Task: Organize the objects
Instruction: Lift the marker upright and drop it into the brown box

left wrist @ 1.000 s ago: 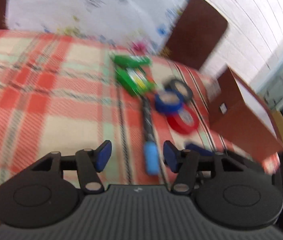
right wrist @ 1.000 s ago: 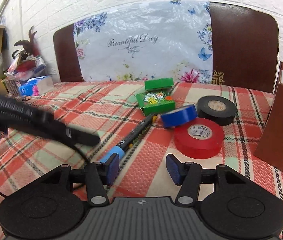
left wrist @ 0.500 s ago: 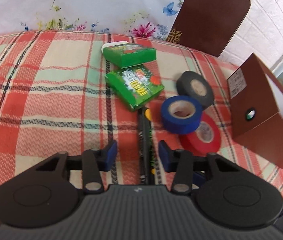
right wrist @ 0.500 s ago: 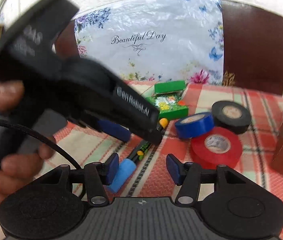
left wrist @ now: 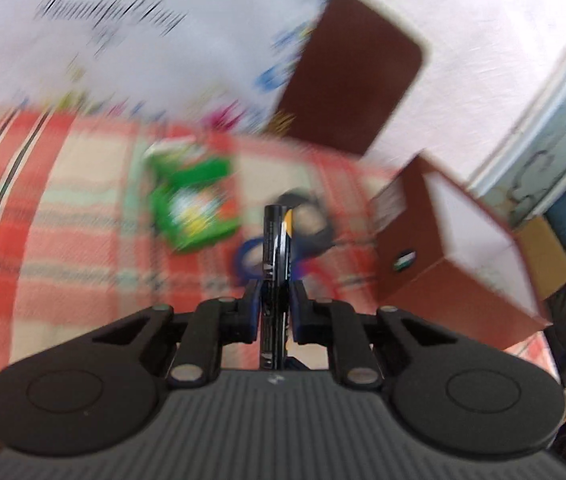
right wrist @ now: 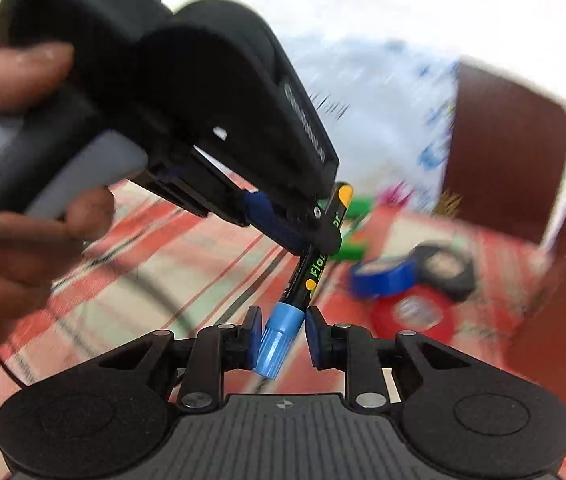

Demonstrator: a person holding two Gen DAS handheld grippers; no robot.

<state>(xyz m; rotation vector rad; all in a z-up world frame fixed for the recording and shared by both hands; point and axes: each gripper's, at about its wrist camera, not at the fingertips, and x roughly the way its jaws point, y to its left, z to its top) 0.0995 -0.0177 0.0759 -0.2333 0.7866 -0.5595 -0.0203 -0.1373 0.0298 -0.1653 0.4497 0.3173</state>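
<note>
My left gripper [left wrist: 276, 304] is shut on a black marker [left wrist: 276, 248] and holds it lifted above the plaid cloth. In the right wrist view the left gripper [right wrist: 303, 232] shows from the side with the marker [right wrist: 315, 268] in it. The marker's blue cap [right wrist: 277, 340] hangs between the fingers of my right gripper [right wrist: 281, 336], which look narrowly apart around the cap. Blue [right wrist: 383, 280], black [right wrist: 447, 268] and red [right wrist: 415, 316] tape rolls and green boxes [left wrist: 195, 196] lie on the cloth.
A brown cardboard box [left wrist: 455, 248] with a white inside stands at the right on the plaid cloth [left wrist: 63, 220]. A brown chair back [left wrist: 347, 80] and a floral sheet stand behind. Both views are motion-blurred.
My left gripper closed on the black marker and lifted it off the cloth. My right gripper moved up so that the blue cap sits between its fingers, which have narrowed.
</note>
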